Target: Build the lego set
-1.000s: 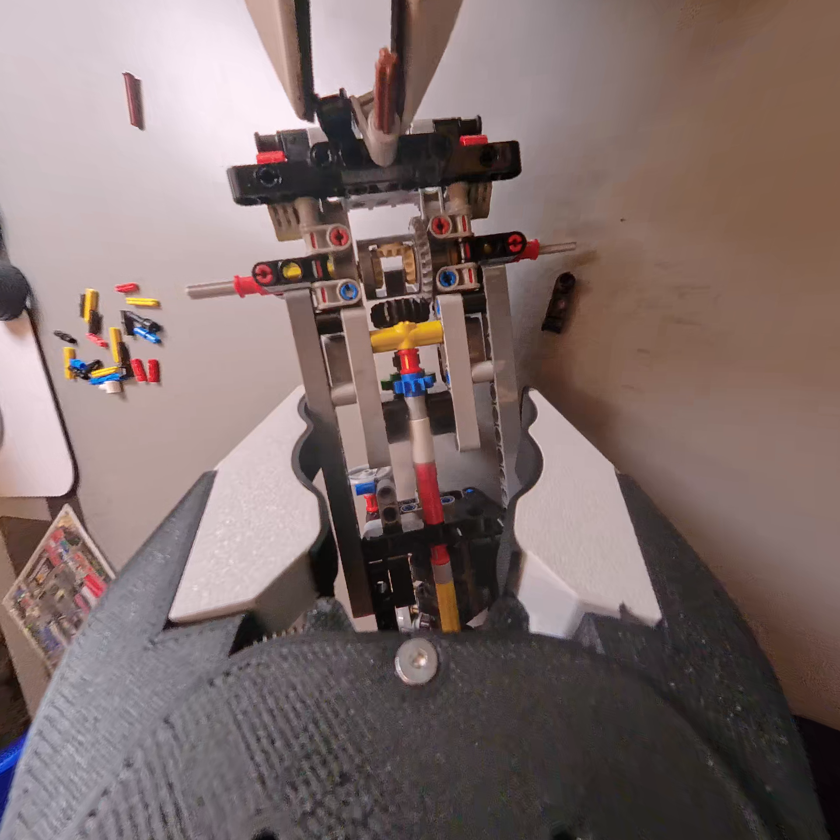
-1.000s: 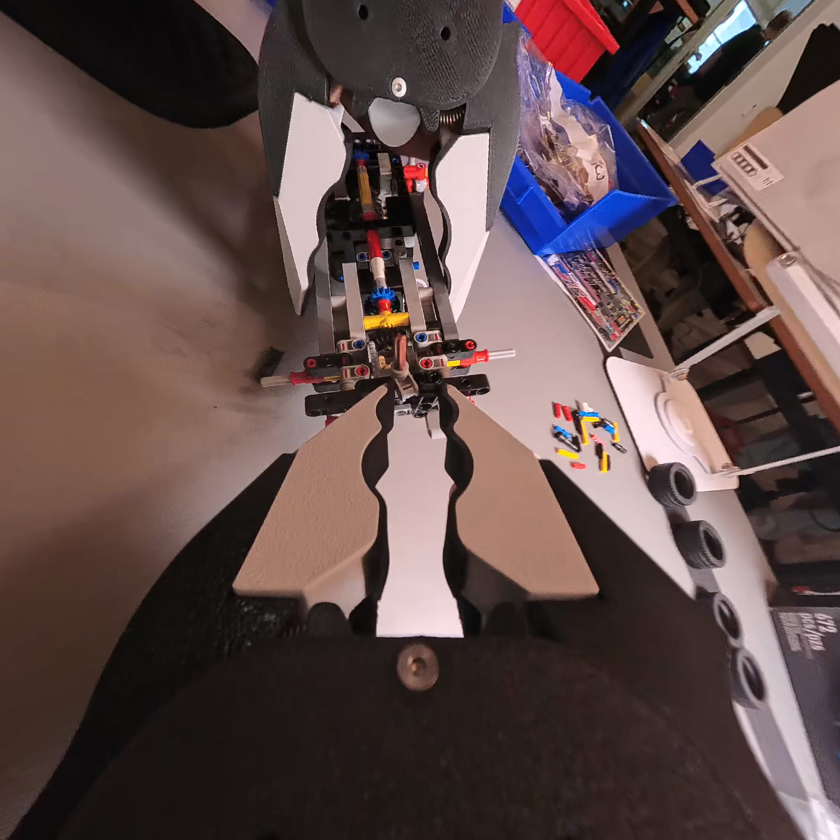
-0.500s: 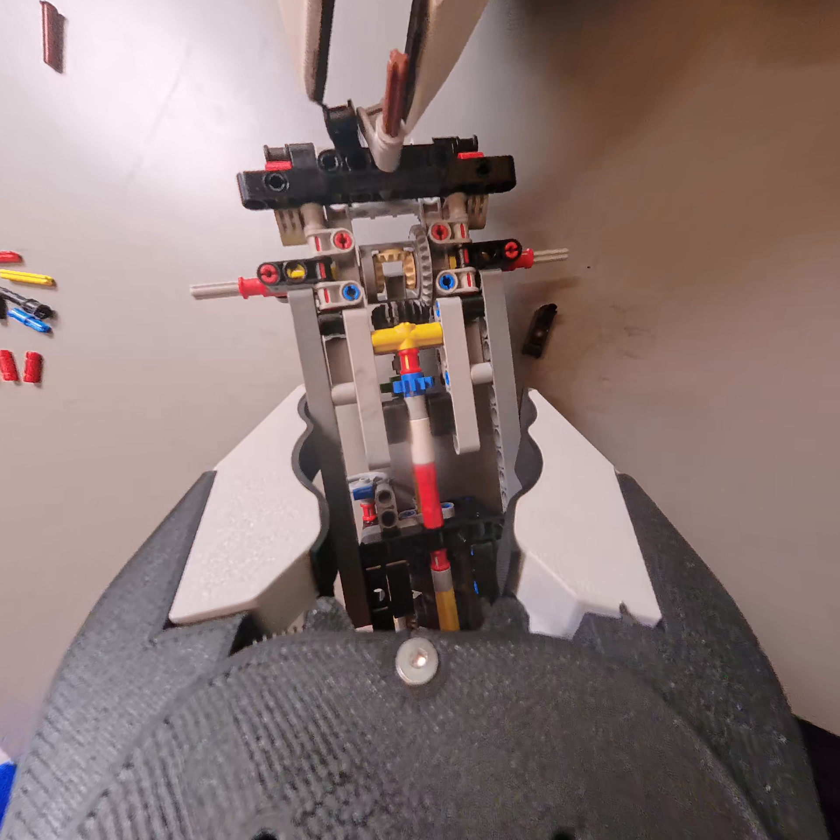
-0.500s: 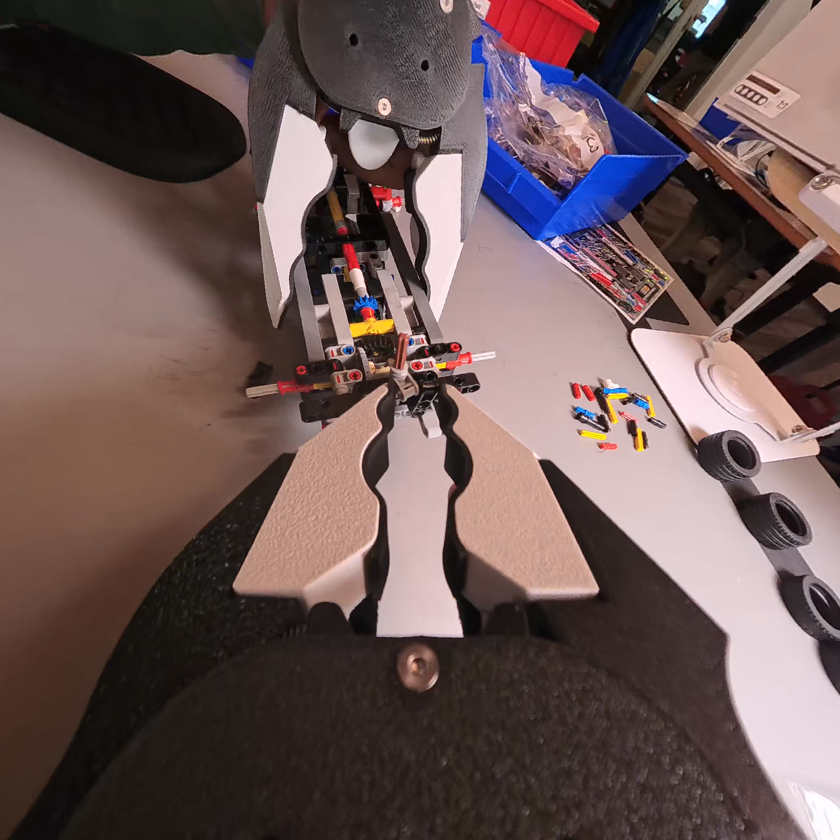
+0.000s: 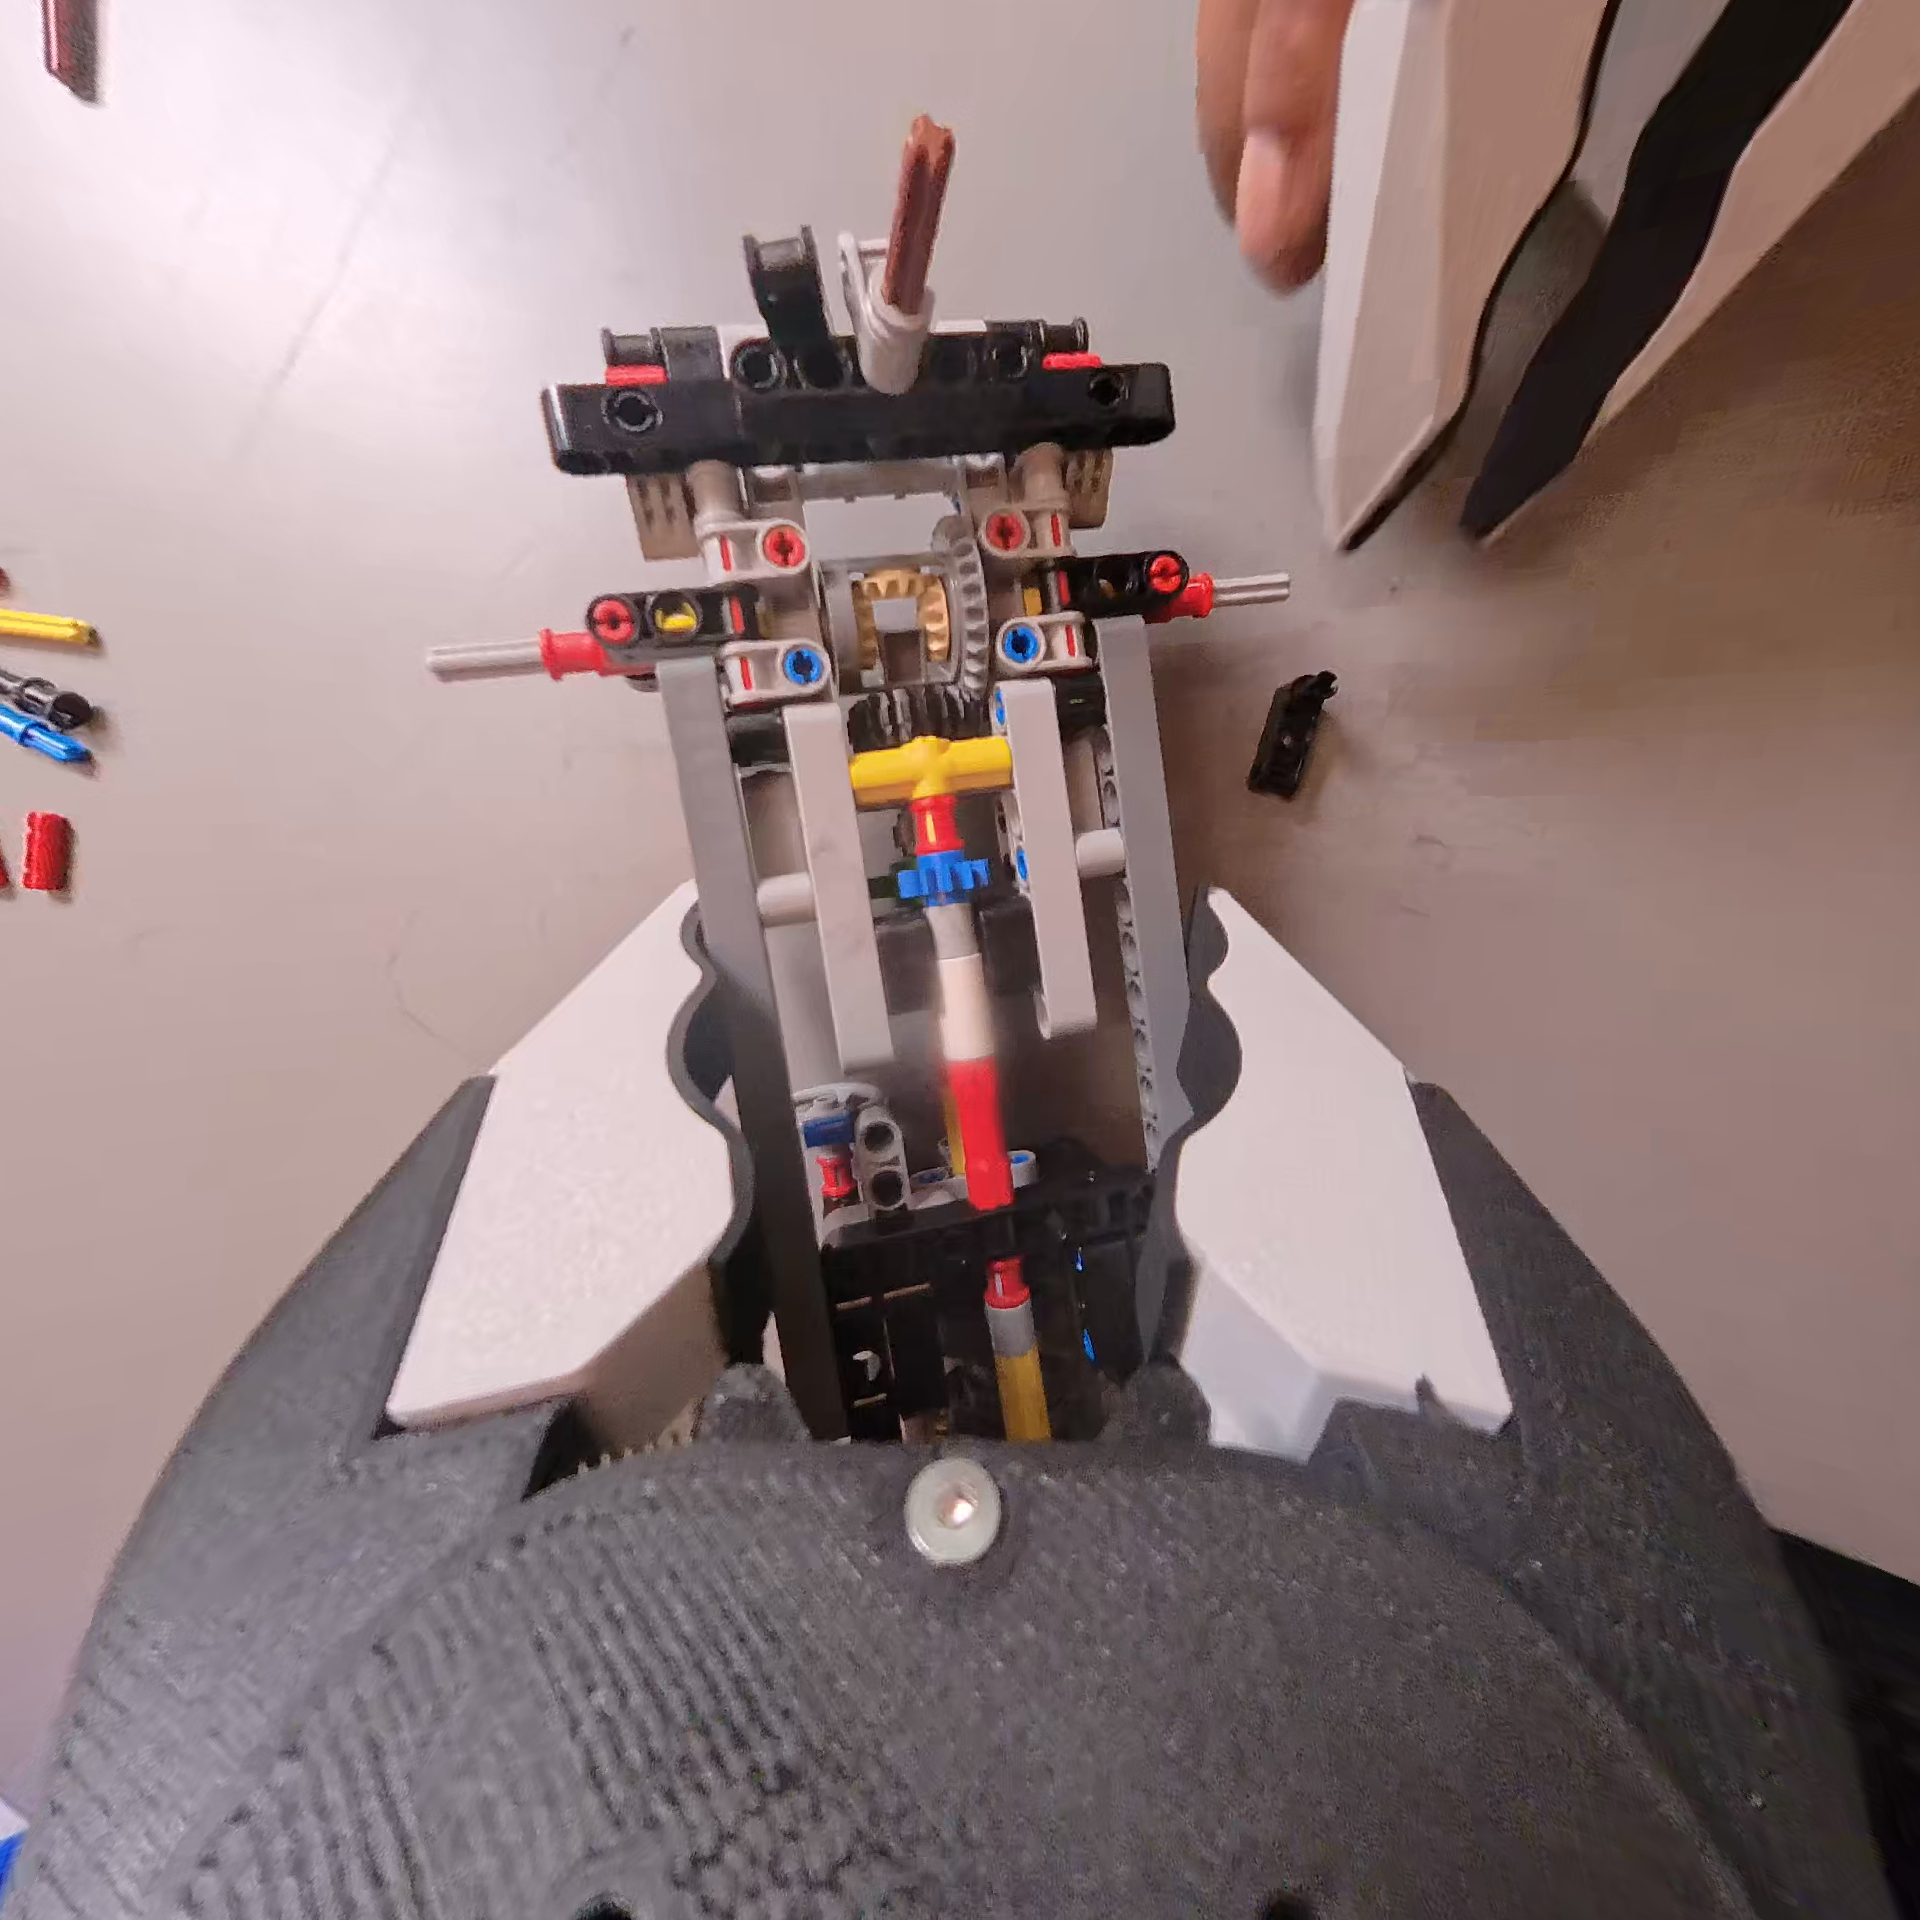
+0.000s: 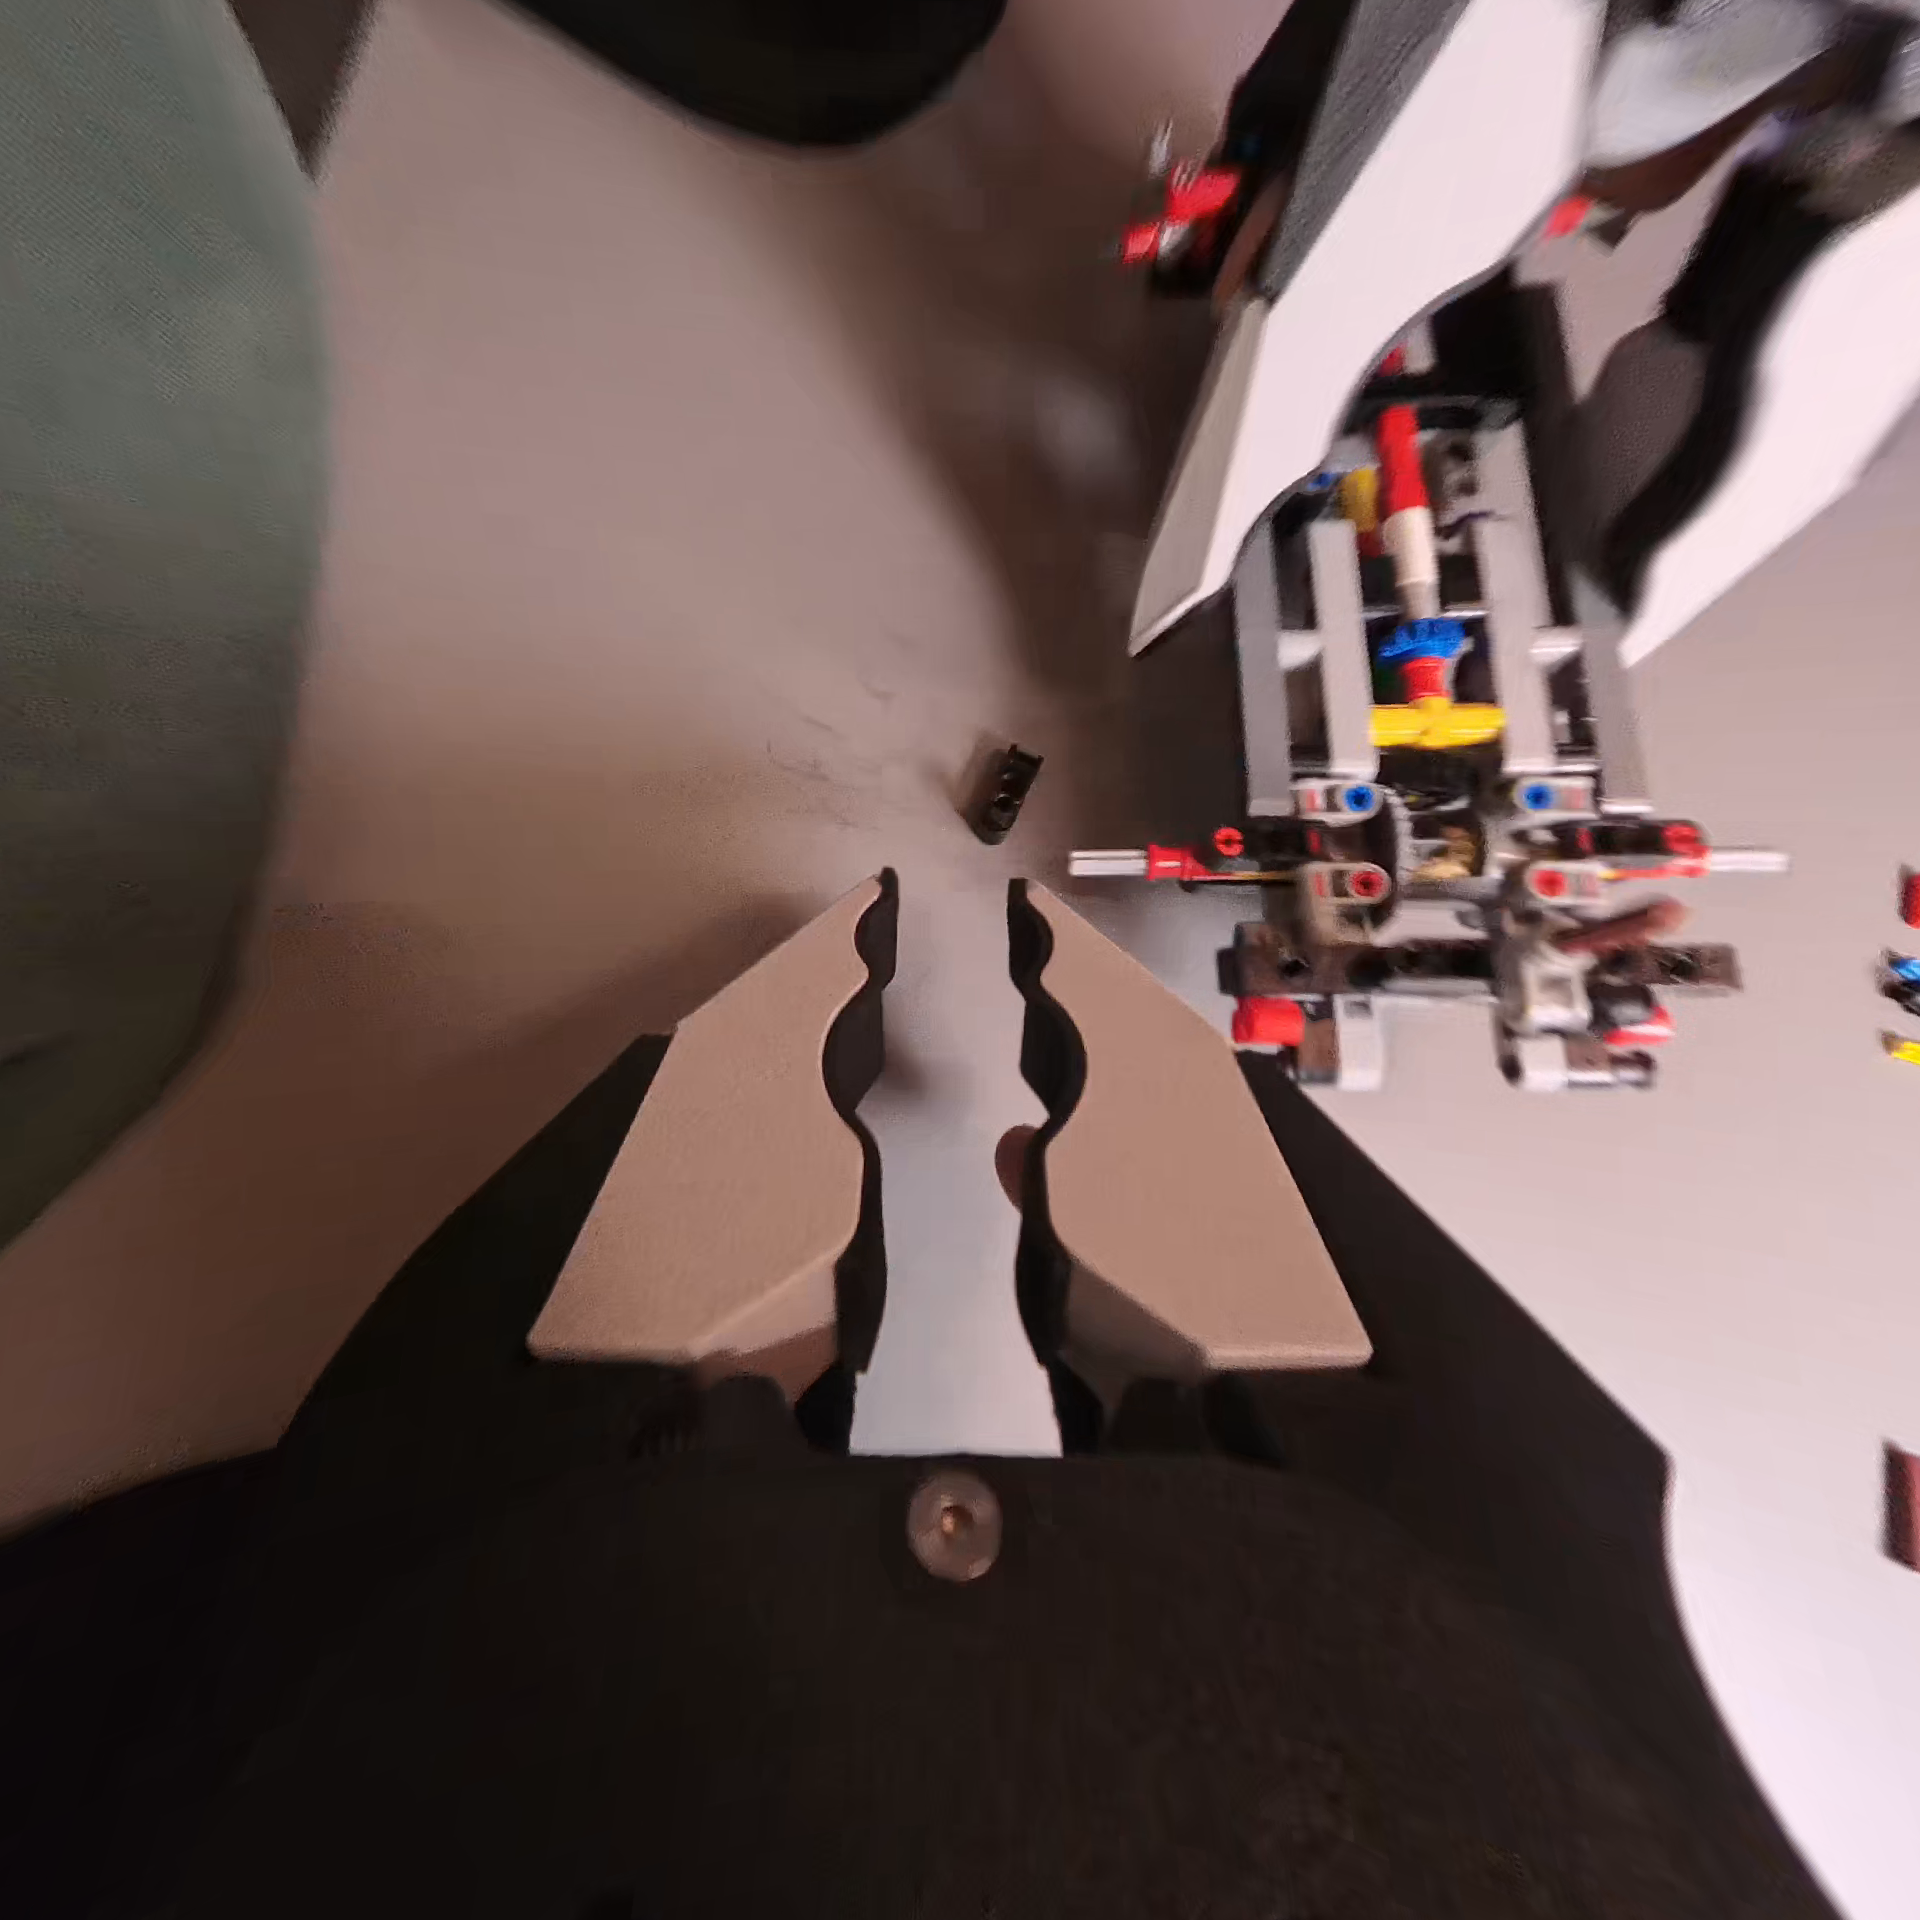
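My left gripper (image 5: pixel 945 935) is shut on the sides of a partly built lego chassis (image 5: pixel 894 665) of grey beams, black beams and gears, holding it over the table. A brown axle (image 5: pixel 916 208) stands in a grey connector at the chassis's far end. My right gripper (image 6: pixel 948 891) is off to the side of the chassis (image 6: pixel 1434 831), jaws a little apart and empty. Its tips are just short of a small black piece (image 6: pixel 1003 790) lying on the table; that piece also shows in the left wrist view (image 5: pixel 1288 732). The right gripper (image 5: pixel 1507 312) shows at that view's upper right.
Small loose red, yellow and blue pins (image 5: pixel 42 665) lie left of the chassis, with a brown piece (image 5: pixel 68 47) farther off. A person's fingers (image 5: pixel 1257 156) show by the right gripper. A green sleeve (image 6: pixel 125 520) fills the left of the right wrist view. From either gripper's tips it is about 4 cm to the small black piece (image 6: pixel 1003 790). Look for it in the left wrist view (image 5: pixel 1283 744) too.
My right gripper has drawn away from the brown axle and swung to the side of the chassis, near the small black piece. The axle stays in the connector. The left gripper still holds the chassis.
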Demonstrator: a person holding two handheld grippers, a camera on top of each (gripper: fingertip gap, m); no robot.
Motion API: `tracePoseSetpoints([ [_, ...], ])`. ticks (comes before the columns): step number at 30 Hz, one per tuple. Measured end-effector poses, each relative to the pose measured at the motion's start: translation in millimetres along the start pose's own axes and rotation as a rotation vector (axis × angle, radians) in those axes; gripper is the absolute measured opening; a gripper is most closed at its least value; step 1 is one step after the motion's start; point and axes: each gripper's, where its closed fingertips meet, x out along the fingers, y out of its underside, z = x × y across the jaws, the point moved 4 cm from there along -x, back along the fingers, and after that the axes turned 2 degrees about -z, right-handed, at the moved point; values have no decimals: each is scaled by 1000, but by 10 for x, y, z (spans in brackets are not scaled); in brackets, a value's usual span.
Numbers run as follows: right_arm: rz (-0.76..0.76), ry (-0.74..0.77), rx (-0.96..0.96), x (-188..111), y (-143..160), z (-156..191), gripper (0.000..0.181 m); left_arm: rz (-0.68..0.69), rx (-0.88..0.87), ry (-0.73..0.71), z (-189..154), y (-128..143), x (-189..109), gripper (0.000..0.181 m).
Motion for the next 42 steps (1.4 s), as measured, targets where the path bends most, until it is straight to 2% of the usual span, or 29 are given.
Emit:
tracePoseSetpoints([
  [1, 36, 17, -15, 95, 11, 3, 20, 3, 11, 0, 4, 3, -2, 88],
  [4, 66, 22, 25, 262, 2, -10, 20, 0, 36, 5, 4, 18, -14, 88],
  [10, 76, 40, 63, 342, -55, -47, 18, 33, 104, 41, 5, 103, -44, 88],
  [13, 80, 70, 40, 381, -83, -48, 5, 73, 130, 40, 32, 121, -36, 88],
  [19, 27, 28, 73, 274, -73, -24, 4, 50, 119, 43, 60, 102, -34, 89],
  [27, -187, 13, 179, -152, -84, -255, 4, -111, 55, 9, 65, -13, -232, 87],
  [31, -258, 33, 229, -325, 10, -417, 4, -304, 40, -99, 13, -220, -441, 74],
  [33, -280, 38, 252, -379, 78, -490, 4, -428, 18, -118, -86, -345, -516, 59],
  [36, -329, 28, 265, -412, 108, -520, 4, -542, 17, -136, -275, -476, -508, 40],
  [42, -466, -3, 232, -456, 47, -420, 4, -583, 35, -174, -509, -646, -334, 29],
])
